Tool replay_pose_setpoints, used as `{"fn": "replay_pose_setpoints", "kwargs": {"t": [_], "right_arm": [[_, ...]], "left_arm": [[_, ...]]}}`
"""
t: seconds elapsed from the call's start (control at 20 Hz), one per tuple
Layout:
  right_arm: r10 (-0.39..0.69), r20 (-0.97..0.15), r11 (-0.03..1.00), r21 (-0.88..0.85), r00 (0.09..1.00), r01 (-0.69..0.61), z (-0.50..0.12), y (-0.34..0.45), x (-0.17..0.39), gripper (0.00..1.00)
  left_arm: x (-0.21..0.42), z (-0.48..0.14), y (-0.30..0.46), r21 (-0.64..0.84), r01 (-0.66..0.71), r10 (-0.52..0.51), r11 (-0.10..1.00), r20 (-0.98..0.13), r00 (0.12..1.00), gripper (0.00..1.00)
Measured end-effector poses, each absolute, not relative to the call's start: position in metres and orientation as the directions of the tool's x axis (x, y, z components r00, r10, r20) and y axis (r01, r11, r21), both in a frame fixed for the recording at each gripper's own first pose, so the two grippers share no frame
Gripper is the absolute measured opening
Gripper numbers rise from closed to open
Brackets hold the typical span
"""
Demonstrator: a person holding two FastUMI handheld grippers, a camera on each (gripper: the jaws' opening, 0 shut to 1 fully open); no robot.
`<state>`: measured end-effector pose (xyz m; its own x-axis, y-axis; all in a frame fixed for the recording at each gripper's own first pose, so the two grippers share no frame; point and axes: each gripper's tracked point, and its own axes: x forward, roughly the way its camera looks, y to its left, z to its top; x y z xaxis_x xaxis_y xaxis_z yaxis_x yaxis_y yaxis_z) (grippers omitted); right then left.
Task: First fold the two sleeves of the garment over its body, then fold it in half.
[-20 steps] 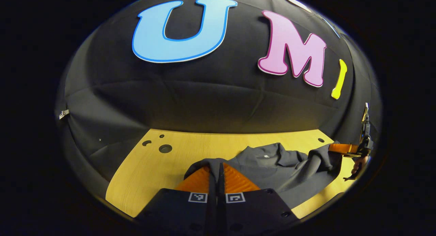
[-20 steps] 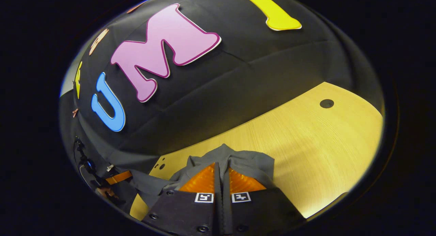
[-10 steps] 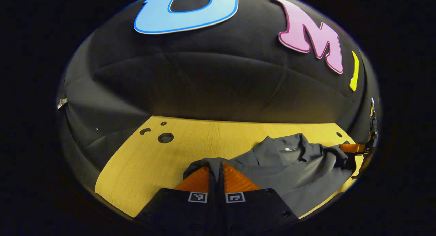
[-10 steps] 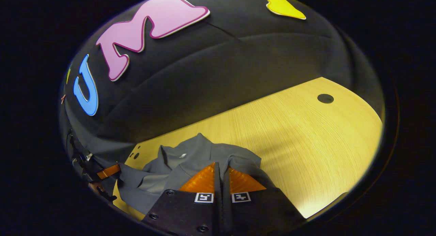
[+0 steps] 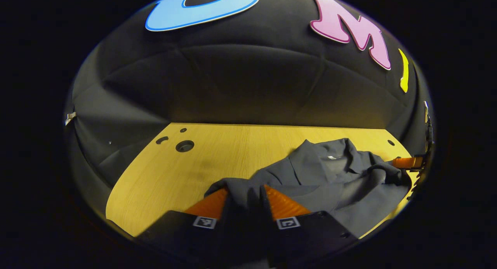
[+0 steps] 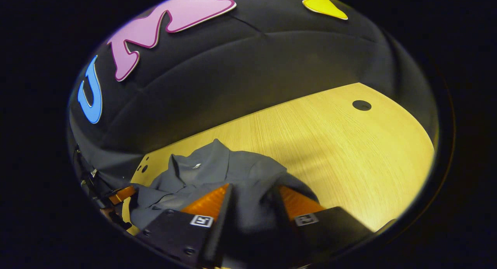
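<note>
Grey garment (image 5: pixel 334 176) lies bunched on the wooden table (image 5: pixel 217 152), collar at 12 o'clock of the pile. Left gripper (image 5: pixel 245 201) jaws parted, cloth lying loose between them. Right gripper (image 6: pixel 250 201) jaws also spread, fabric between. In the left gripper view the right gripper sits at 3 o'clock.

Light yellow wood-grain tabletop (image 5: pixel 217 152) with a few round holes (image 5: pixel 184 146) near one corner, wrinkly black cloth wall (image 5: pixel 240 82) right behind it.
</note>
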<state>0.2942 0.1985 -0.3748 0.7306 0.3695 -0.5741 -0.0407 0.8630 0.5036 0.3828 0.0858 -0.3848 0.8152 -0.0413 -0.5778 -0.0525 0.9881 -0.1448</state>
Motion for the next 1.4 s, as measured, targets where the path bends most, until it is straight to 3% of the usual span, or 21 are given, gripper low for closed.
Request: {"fn": "replay_pose_setpoints", "kwargs": {"t": [0.05,0.2,0.25,0.3,0.4,0.55,0.9,0.95,1.0,1.1,1.4], "right_arm": [[0.371,-0.568,0.861,0.508,0.734,-0.042,-0.366,0.195,0.288,0.78],[0.364,-0.539,0.849,0.527,0.759,-0.033,-0.335,0.18,0.267,0.8],[0.357,-0.525,0.849,0.528,0.773,-0.033,-0.322,0.172,0.259,0.8],[0.357,-0.508,0.844,0.534,0.784,-0.038,-0.309,0.165,0.248,0.8],[0.375,-0.471,0.83,0.554,0.798,-0.063,-0.281,0.156,0.225,0.8],[0.409,-0.414,0.815,0.567,0.813,-0.121,-0.24,0.142,0.184,0.8],[0.495,-0.348,0.805,0.528,0.796,-0.27,-0.183,0.135,0.087,0.81],[0.51,-0.34,0.8,0.524,0.79,-0.291,-0.178,0.139,0.075,0.68],[0.515,-0.339,0.801,0.517,0.787,-0.301,-0.176,0.142,0.065,0.82],[0.528,-0.334,0.795,0.518,0.78,-0.316,-0.171,0.149,0.05,0.95],[0.539,-0.358,0.791,0.528,0.763,-0.311,-0.18,0.16,0.035,0.96]], "left_arm": [[0.376,-0.38,0.084,-0.152,-0.052,-0.046,0.987,-0.577,0.815,0.43],[0.345,-0.353,0.078,-0.172,-0.045,-0.06,0.984,-0.559,0.827,0.72],[0.334,-0.341,0.074,-0.188,-0.035,-0.074,0.982,-0.546,0.834,0.69],[0.32,-0.328,0.07,-0.2,-0.025,-0.087,0.979,-0.533,0.841,0.73],[0.291,-0.303,0.063,-0.217,-0.002,-0.113,0.976,-0.516,0.849,0.7],[0.251,-0.265,0.052,-0.252,0.025,-0.148,0.967,-0.482,0.864,0.77],[0.162,-0.214,0.019,-0.282,0.113,-0.239,0.953,-0.464,0.853,0.78],[0.154,-0.21,0.015,-0.279,0.122,-0.245,0.952,-0.465,0.85,0.78],[0.145,-0.206,0.013,-0.269,0.127,-0.244,0.955,-0.466,0.851,0.78],[0.132,-0.2,0.007,-0.262,0.146,-0.256,0.954,-0.461,0.849,0.78],[0.111,-0.211,-0.006,-0.262,0.172,-0.284,0.95,-0.492,0.823,0.83]]}}
